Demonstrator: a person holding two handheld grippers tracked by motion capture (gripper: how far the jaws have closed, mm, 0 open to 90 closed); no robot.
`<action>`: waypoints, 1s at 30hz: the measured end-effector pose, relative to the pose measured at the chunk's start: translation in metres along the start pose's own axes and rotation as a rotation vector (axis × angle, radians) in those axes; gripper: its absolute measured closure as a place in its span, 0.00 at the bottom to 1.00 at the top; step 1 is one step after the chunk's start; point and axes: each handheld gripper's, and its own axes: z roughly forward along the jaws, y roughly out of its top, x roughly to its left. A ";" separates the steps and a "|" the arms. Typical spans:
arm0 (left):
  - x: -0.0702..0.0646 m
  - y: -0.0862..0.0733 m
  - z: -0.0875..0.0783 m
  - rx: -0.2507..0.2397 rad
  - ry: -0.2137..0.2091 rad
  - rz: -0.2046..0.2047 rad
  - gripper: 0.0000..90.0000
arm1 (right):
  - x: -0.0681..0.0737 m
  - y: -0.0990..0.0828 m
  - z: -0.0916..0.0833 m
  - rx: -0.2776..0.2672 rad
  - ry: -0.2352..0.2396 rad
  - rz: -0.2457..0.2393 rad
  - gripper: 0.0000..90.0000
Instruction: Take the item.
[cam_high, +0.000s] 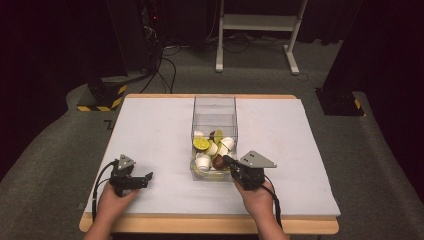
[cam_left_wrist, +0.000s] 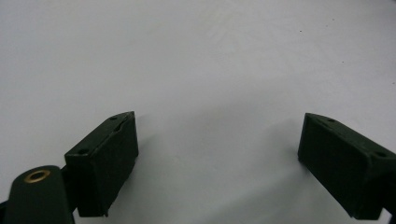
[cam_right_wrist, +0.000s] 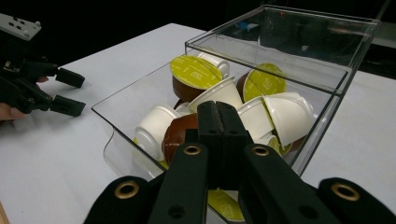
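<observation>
Meanwhile, from my remote seat, the clear rectangular plastic box (cam_high: 214, 116) sits at the table's centre, its long axis running 6 to 12 o'clock, the open low end facing me. White, brown and lime-lidded coffee capsules (cam_right_wrist: 219, 95) crowd its near half. My right gripper (cam_right_wrist: 218, 122) hovers over the box's 6 o'clock edge, jaws pressed together on nothing, pointing toward 11 o'clock at a brown capsule (cam_right_wrist: 180, 133). My left gripper (cam_left_wrist: 219, 154) rests at 9 o'clock on the white tabletop mat (cam_high: 150, 125), jaws spread wide, empty.
</observation>
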 end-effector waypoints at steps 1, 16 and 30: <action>0.000 0.000 0.000 0.000 0.000 0.000 0.14 | 0.000 0.000 0.000 0.000 0.000 0.000 1.00; 0.000 0.000 0.000 0.000 0.000 0.000 0.14 | -0.002 0.002 -0.007 -0.045 -0.022 0.009 1.00; 0.000 0.000 0.000 0.000 0.000 0.000 0.14 | -0.002 0.004 -0.012 -0.070 -0.031 0.010 1.00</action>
